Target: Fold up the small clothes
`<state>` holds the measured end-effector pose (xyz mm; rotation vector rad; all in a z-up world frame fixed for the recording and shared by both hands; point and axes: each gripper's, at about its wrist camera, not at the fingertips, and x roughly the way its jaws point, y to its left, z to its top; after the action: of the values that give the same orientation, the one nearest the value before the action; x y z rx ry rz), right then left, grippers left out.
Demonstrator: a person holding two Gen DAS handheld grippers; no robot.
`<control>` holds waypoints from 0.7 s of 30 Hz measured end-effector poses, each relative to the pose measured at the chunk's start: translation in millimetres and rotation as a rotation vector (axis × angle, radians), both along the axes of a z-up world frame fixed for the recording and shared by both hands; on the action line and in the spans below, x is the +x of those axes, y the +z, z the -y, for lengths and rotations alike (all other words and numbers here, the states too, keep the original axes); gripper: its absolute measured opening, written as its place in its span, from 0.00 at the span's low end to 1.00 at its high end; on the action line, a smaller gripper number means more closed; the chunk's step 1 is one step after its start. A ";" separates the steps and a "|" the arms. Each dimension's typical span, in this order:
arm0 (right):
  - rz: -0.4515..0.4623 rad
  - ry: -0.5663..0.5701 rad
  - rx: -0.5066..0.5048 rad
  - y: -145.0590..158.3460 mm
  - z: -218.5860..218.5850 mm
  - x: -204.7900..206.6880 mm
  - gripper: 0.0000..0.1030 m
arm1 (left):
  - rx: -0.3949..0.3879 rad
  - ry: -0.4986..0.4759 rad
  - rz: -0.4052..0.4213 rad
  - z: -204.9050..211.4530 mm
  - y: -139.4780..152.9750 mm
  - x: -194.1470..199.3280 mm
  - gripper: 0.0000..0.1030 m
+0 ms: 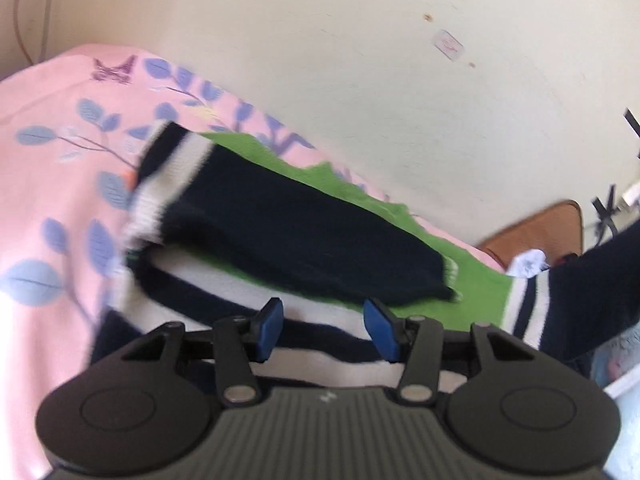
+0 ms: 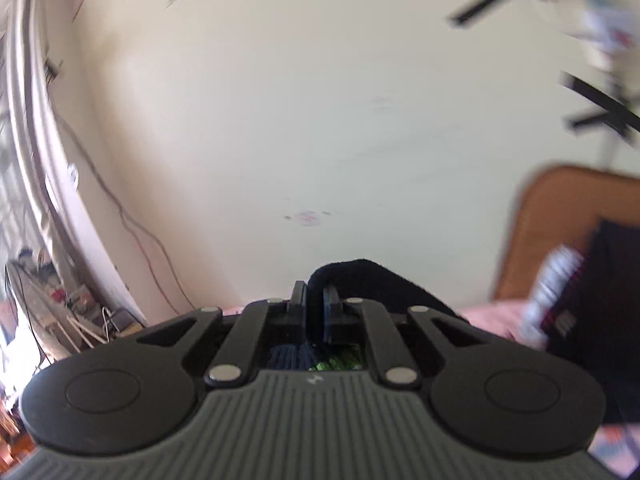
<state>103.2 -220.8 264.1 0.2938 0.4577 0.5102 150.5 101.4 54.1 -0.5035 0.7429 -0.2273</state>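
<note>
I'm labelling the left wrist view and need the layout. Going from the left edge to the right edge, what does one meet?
Pink floral sheet → folded navy sleeve with white cuff → green sweater body → brown headboard.

Left tool point(image 1: 323, 322): gap between blue pads empty, sweater point(image 1: 280, 224) spread just ahead, folded dark sleeve across path. Pink bedsheet point(image 1: 60, 184) bare to left. Wall point(image 1: 360, 60) close behind bed. Right tool point(image 2: 315, 304): pads clamped on dark knit; wooden headboard point(image 2: 560, 220) at right, cables point(image 2: 132, 220) along left wall.
</note>
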 end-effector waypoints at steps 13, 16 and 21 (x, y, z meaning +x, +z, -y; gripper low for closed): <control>-0.393 0.138 -0.086 -138.6 -132.8 132.8 0.33 | -0.058 0.129 0.005 -50.9 0.0 6.1 0.51; -0.325 -0.012 -0.084 -128.5 -82.0 120.8 0.52 | -0.060 0.128 -0.004 -47.1 -1.3 4.4 0.51; -0.322 -0.211 -0.153 -145.1 -14.3 99.8 0.68 | -0.037 0.139 -0.007 -41.6 -3.9 6.0 0.51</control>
<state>203.0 -206.5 119.0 0.2743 0.7650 0.2191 156.5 143.1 50.2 -0.5884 0.7086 -0.1099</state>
